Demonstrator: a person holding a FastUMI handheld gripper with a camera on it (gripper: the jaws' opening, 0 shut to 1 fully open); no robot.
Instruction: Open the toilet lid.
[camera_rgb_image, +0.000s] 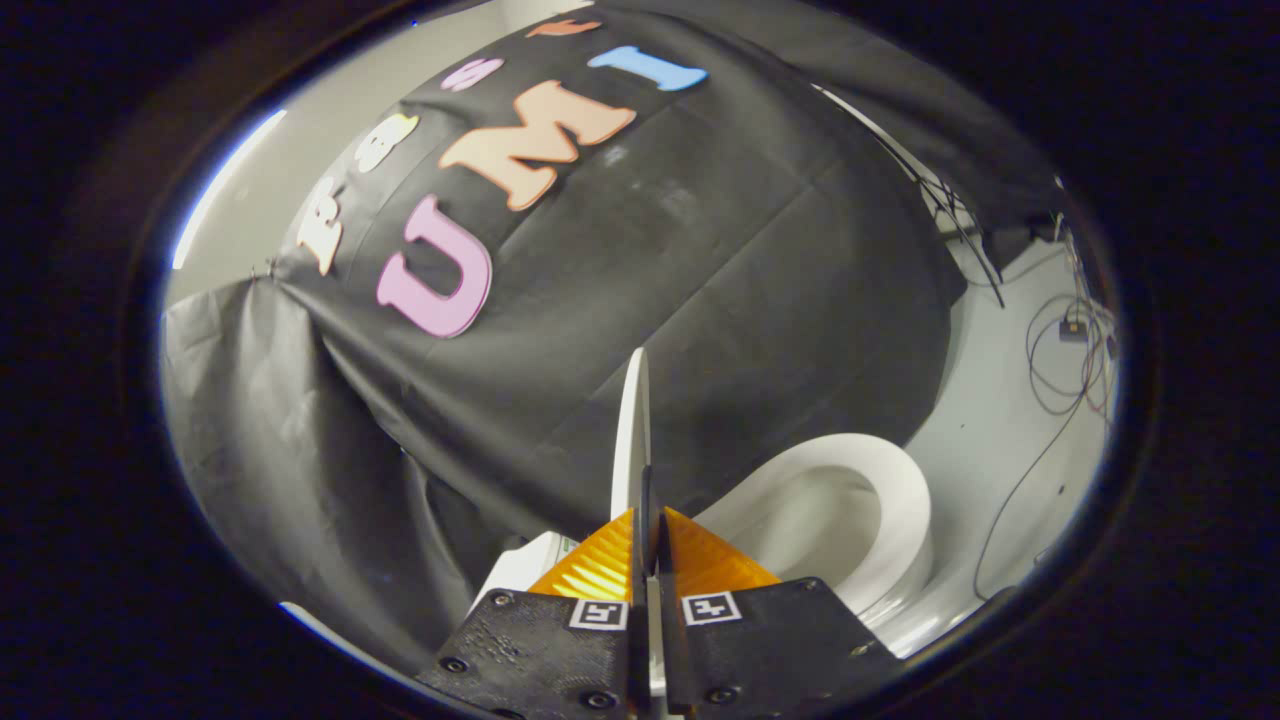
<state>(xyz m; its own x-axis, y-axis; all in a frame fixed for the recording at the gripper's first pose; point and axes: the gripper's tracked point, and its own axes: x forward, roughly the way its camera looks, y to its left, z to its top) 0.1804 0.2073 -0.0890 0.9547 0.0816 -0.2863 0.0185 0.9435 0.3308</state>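
Note:
The white toilet lid (632, 420) stands raised on edge, seen as a thin white blade running up from between my fingers. My gripper (648, 520) is shut on the lid's rim, with one finger pressed on each face. To the right of the lid, the white toilet seat and bowl (880, 490) lie uncovered. A white part of the toilet (520, 570) peeks out just left of the fingers.
Black cloth forms the booth wall (700, 280) behind the toilet. Right of the bowl, a pale floor (1000, 400) carries loose cables (1060, 380) and thin black stand legs (960, 230) further back.

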